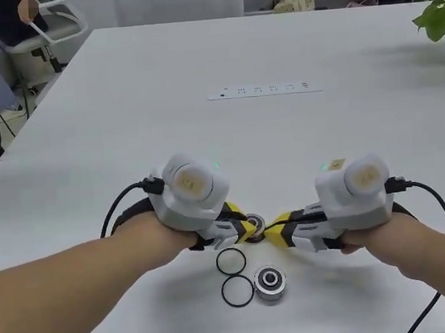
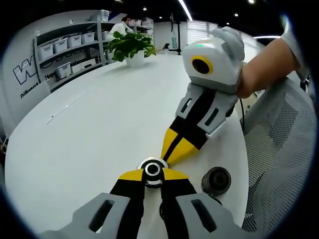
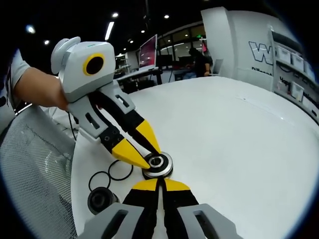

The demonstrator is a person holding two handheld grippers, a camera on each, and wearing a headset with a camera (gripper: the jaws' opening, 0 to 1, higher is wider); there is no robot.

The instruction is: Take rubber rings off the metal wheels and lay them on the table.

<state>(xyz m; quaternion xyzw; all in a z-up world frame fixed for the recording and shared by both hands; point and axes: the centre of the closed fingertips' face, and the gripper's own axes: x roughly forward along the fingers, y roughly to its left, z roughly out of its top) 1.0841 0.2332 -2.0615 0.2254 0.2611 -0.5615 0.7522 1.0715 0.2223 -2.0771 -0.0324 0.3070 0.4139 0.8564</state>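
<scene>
A metal wheel (image 1: 255, 224) (image 2: 152, 169) (image 3: 158, 164) with a dark rubber rim is held just above the table between both grippers. My left gripper (image 1: 247, 226) (image 2: 152, 175) (image 3: 142, 149) is shut on it, one yellow tip on each side. My right gripper (image 1: 270, 227) (image 3: 159, 184) (image 2: 167, 151) has its jaws together, pinching the rubber ring at the wheel's near edge. Two loose black rubber rings (image 1: 230, 261) (image 1: 237, 290) (image 3: 119, 170) lie on the table in front of me. A second wheel (image 1: 269, 281) (image 2: 216, 179) (image 3: 102, 199) sits beside them.
The white table (image 1: 206, 137) stretches far ahead, with a white power strip (image 1: 265, 90) lying across its middle. A potted plant (image 1: 434, 10) (image 2: 130, 46) stands at the far right corner. A mesh chair (image 2: 279, 149) (image 3: 35, 164) is close behind the near edge.
</scene>
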